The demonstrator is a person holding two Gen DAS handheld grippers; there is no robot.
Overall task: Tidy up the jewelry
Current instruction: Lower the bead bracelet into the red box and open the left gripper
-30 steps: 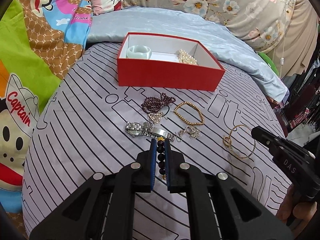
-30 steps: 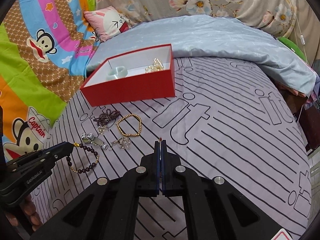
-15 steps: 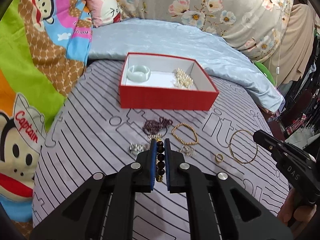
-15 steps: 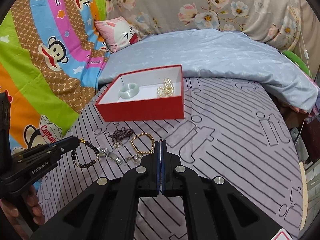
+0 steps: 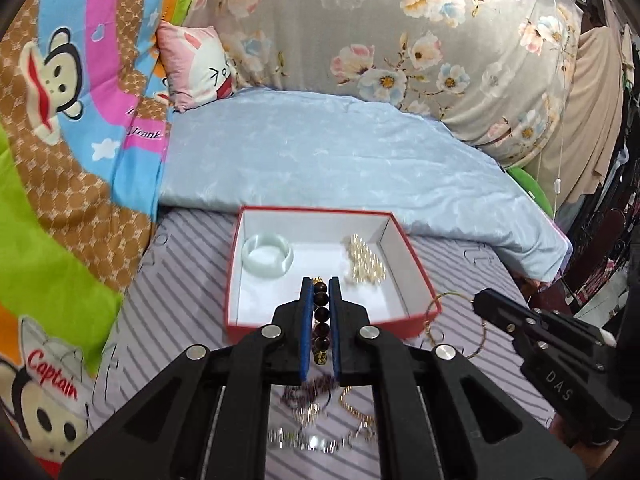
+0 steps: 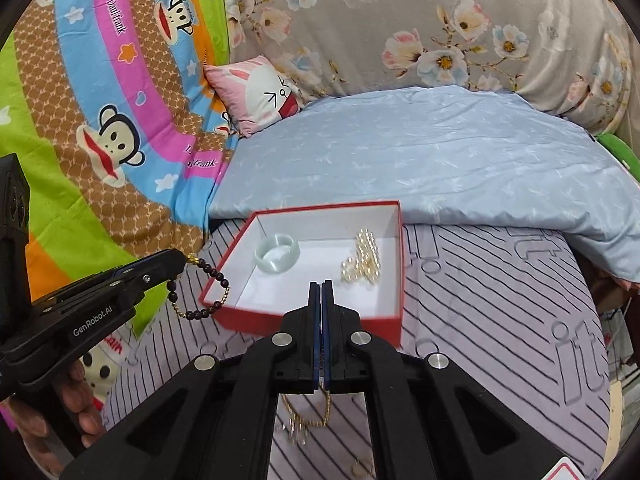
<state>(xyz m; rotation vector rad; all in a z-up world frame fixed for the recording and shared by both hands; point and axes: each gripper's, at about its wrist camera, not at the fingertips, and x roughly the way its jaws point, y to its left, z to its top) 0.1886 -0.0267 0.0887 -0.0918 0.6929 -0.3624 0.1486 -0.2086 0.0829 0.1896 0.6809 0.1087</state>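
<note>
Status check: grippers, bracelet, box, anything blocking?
Left gripper shut on dark bead bracelet, beside red box. Right gripper shut, empty. Nothing in the way.

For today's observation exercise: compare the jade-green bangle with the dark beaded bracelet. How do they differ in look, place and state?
The bangle is one solid, pale green ring; the beaded bracelet is a loose string of dark beads with small gold ones. The bangle lies flat inside the red box; the bracelet dangles outside its wall, pinched in the left gripper. Both are closed loops for the wrist.

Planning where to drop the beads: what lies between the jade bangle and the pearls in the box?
Nothing: bare white floor between jade bangle and pearls, right wrist view.
</note>
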